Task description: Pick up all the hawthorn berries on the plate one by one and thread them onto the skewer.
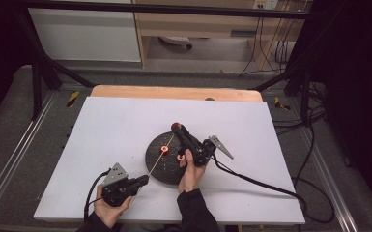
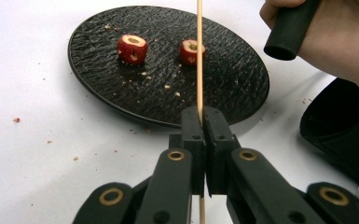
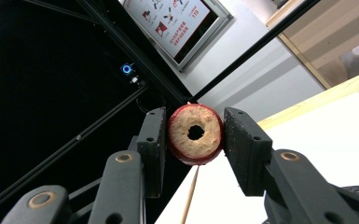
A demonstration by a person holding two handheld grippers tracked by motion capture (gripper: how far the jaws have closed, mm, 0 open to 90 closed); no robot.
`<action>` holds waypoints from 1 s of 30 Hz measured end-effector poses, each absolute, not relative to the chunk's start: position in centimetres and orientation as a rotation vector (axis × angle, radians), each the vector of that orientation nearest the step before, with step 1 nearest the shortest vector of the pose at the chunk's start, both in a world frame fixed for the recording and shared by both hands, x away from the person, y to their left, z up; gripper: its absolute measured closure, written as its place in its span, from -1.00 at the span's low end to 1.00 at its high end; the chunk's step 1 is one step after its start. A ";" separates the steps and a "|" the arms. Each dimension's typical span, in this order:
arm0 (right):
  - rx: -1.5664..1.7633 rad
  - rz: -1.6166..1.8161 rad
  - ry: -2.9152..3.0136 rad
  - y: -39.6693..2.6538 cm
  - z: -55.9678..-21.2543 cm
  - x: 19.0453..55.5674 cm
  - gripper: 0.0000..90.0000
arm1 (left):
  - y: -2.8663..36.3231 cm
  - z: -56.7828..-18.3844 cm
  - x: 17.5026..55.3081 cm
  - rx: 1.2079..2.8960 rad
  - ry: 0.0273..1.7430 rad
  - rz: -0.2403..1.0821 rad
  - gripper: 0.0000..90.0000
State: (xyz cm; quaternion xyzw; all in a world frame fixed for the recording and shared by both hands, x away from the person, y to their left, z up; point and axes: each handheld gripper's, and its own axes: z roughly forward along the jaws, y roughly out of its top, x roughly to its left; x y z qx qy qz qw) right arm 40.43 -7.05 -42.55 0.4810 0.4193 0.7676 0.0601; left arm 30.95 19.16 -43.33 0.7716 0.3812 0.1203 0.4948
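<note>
I had the left gripper (image 1: 143, 181) near the worktop's near edge, left of centre, its jaws clamped on a thin wooden skewer (image 1: 158, 157). In the left gripper view the skewer (image 2: 199, 56) rose straight out from between the closed pads and ran up over the black plate (image 2: 98, 88). From the high view it slanted from that gripper up and to the right across the plate (image 1: 152, 164), which sat about mid-worktop, slightly toward the near edge.

My right gripper (image 1: 176, 127) was over the plate's far side, jaws pointing away from me, closed on a cored red fruit ring (image 1: 176, 126). In the right gripper view the ring (image 3: 195, 134) sat squarely between both pads, touching each, its pale cut face and round centre hole turned toward the camera, red skin showing round the rim. The skewer's tip (image 3: 189, 196) showed just below the ring there, apart from it.

Two more cored red pieces lay on the plate, well apart from the held one: one (image 2: 132, 48) toward its left side in the left gripper view, the other (image 2: 190, 51) near the centre, right beside the skewer. Whether the skewer touched that piece I could not tell. Crumbs were scattered on the plate and the white worktop (image 1: 106, 130) around it.
</note>
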 end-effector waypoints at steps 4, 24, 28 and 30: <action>1.459 2.321 1.271 -7.1 -42.5 40.5 0.36 | 19.2 -43.3 30.9 1.869 0.925 0.293 0.95; 1.468 2.359 1.225 -6.9 -42.7 40.3 0.36 | 17.8 -43.6 30.8 1.801 0.965 0.279 0.95; 1.473 2.372 1.225 -6.9 -42.7 40.2 0.36 | 17.3 -43.9 30.7 1.789 0.986 0.273 0.95; 1.478 2.378 1.226 -6.9 -42.7 40.3 0.36 | 17.1 -44.0 30.7 1.787 0.997 0.262 0.95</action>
